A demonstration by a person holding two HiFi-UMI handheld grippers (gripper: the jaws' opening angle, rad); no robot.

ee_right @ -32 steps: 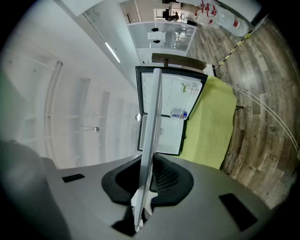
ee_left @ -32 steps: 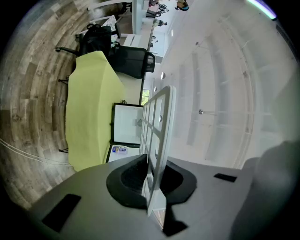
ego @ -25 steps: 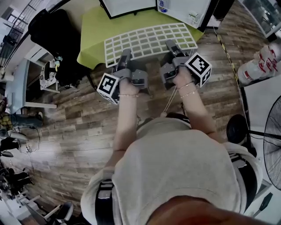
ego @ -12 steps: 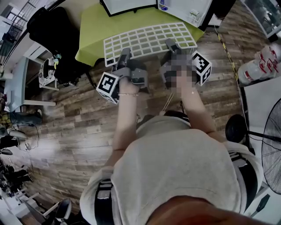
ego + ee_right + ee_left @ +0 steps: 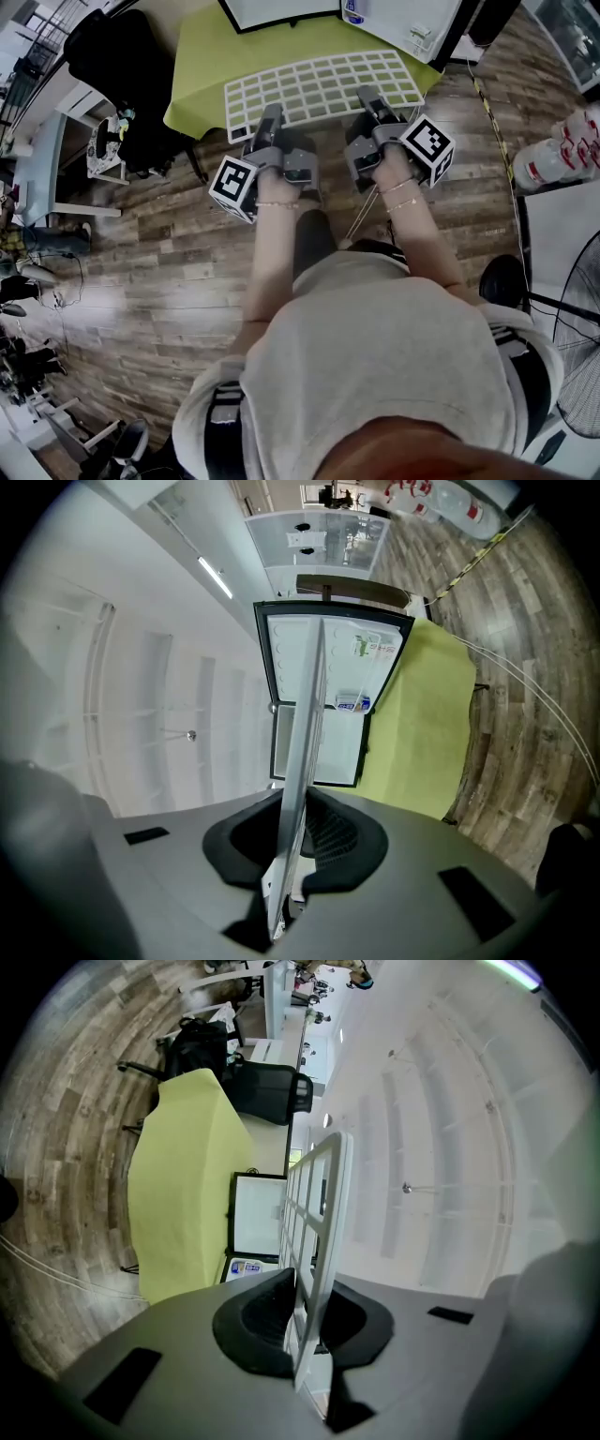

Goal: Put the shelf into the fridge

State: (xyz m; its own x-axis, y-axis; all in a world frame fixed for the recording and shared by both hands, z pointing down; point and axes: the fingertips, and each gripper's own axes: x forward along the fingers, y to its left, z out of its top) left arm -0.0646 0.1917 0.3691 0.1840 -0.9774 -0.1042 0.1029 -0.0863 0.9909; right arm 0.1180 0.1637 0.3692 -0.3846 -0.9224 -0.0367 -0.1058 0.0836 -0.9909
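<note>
**Now: shelf held level by two tools, short of the fridge**

Both tools grip the white wire shelf (image 5: 323, 86) by its near edge, and it stretches flat away from the person in the upper middle of the head view. The left tool (image 5: 270, 120) has its jaws narrowed onto the shelf's left part. In the left gripper view the grid (image 5: 323, 1213) runs edge-on between the two dark pads, which press on it. The right tool (image 5: 370, 98) is clamped the same way on the right part, and its own view shows the thin rim (image 5: 305, 761) pinched between its pads.

Gripping at two points well apart on one edge probably stops the wide, light grid from twisting or drooping, and leaves the far edge free to go in first. The shelf hangs over the green-covered bench (image 5: 202, 75) and part of the wooden floor (image 5: 150, 253), and I cannot tell whether it touches the bench.

The fridge (image 5: 281, 11) sits at the top edge of the head view, beyond the shelf. The right gripper view looks into its open white inside (image 5: 342, 742). The shelf is not yet in it. The next move likely needs both tools to advance evenly so that the far edge meets the opening squarely.
</note>
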